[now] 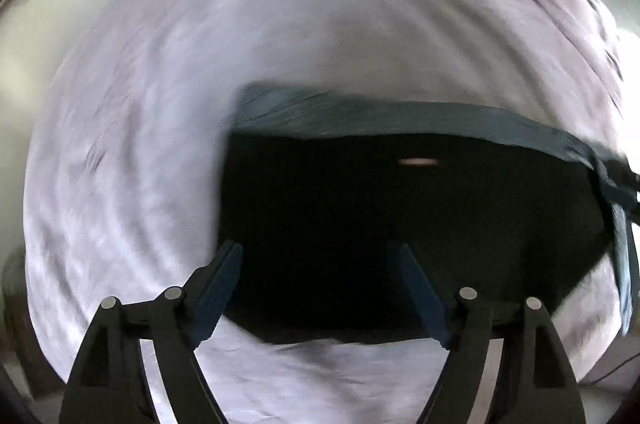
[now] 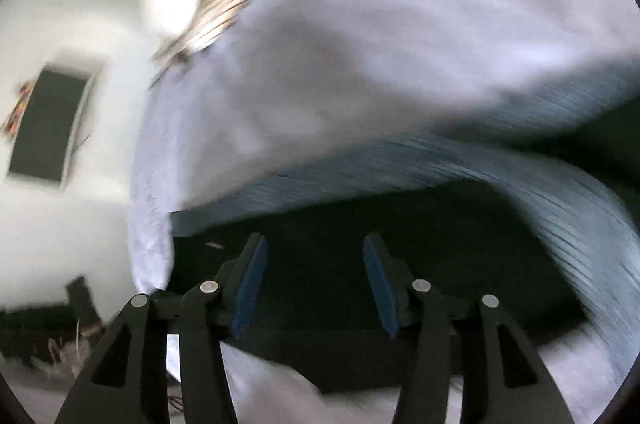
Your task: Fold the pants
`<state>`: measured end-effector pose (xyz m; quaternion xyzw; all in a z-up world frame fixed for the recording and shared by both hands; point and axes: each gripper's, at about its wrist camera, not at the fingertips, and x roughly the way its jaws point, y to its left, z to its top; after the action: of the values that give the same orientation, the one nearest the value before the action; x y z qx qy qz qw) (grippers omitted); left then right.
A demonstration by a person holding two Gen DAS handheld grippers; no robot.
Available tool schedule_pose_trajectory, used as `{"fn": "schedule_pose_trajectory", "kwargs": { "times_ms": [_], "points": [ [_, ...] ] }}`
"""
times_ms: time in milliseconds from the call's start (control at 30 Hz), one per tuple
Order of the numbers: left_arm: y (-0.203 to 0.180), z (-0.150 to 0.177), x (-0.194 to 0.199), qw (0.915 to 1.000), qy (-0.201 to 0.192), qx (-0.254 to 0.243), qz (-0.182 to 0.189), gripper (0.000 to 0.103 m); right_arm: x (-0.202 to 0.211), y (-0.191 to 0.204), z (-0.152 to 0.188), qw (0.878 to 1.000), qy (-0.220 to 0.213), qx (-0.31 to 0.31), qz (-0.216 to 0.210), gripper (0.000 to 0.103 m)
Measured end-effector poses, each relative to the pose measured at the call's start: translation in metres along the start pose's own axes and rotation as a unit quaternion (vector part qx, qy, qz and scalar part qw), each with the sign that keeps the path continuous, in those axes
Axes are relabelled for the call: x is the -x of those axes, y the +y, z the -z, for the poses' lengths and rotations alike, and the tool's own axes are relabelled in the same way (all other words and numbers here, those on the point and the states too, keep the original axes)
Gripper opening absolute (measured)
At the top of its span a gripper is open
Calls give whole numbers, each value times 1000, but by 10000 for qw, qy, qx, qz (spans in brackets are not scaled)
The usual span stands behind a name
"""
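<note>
Below, both claws gape over dark pants (image 1: 400, 224).

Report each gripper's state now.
Left gripper: open, empty, over the dark folded pants.
Right gripper: open, empty, over the same pants.

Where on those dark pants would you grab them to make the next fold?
Probably the near hem edge of the dark pants, approached low from this side: they lie flat on the pale sheet, and the open left gripper and right gripper already straddle that edge.
</note>
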<state>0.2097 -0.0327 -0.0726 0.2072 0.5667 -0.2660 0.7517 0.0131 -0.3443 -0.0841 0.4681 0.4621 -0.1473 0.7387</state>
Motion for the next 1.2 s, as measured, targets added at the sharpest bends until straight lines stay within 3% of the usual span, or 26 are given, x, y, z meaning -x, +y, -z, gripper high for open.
{"fn": "schedule_pose_trajectory", "kwargs": {
  "times_ms": [133, 200, 233, 300, 333, 367, 533, 633, 800, 833, 900, 967, 1133, 1200],
  "points": [
    [-67, -9, 6, 9977, -161, -653, 120, 80, 77, -96, 32, 9910, -443, -1028, 739, 56],
    [-91, -17, 12, 9960, -360, -795, -200, 80, 115, -145, 57, 9804, -548, -1501, 1152, 58],
    [-106, -20, 17, 9959, -432, -791, -86, 80, 130, -162, 66, 9766, -563, -1658, 1249, 58],
    [-124, -28, 13, 9970, -186, -636, 389, 80, 156, -202, 87, 9683, -535, -2007, 1385, 58],
    [-145, -30, 6, 9948, 121, -622, 798, 80, 164, -217, 96, 9648, -509, -2151, 1422, 58],
    [-156, -31, 0, 9926, 284, -667, 976, 80, 173, -237, 106, 9617, -480, -2308, 1402, 58],
    [-275, -29, -31, 9672, 1005, -1129, 2041, 80, 191, -288, 137, 9504, -432, -2825, 1229, 61],
    [-330, -23, -48, 9540, 1349, -1188, 2399, 80, 190, -309, 153, 9495, -383, -3013, 782, 61],
    [-378, -17, -64, 9523, 1387, -1466, 2288, 80, 154, -322, 149, 9477, -164, -3121, -644, 60],
    [-382, -17, -64, 9515, 1401, -1483, 2304, 80, 147, -324, 147, 9470, -89, -3118, -763, 59],
    [-385, -19, -60, 9473, 1473, -1421, 2465, 80, 140, -323, 141, 9494, 27, -3035, -802, 25],
    [-388, -20, -56, 9434, 1506, -1311, 2648, 79, 144, -323, 133, 9522, 63, -2913, -914, 21],
    [-392, -34, -47, 9456, 1465, -923, 2752, 56, 180, -316, 106, 9567, -196, -2582, -1331, 18],
    [-393, -44, -42, 9458, 1426, -747, 2821, 56, 196, -315, 88, 9556, -362, -2485, -1539, 16]
  ]
}}
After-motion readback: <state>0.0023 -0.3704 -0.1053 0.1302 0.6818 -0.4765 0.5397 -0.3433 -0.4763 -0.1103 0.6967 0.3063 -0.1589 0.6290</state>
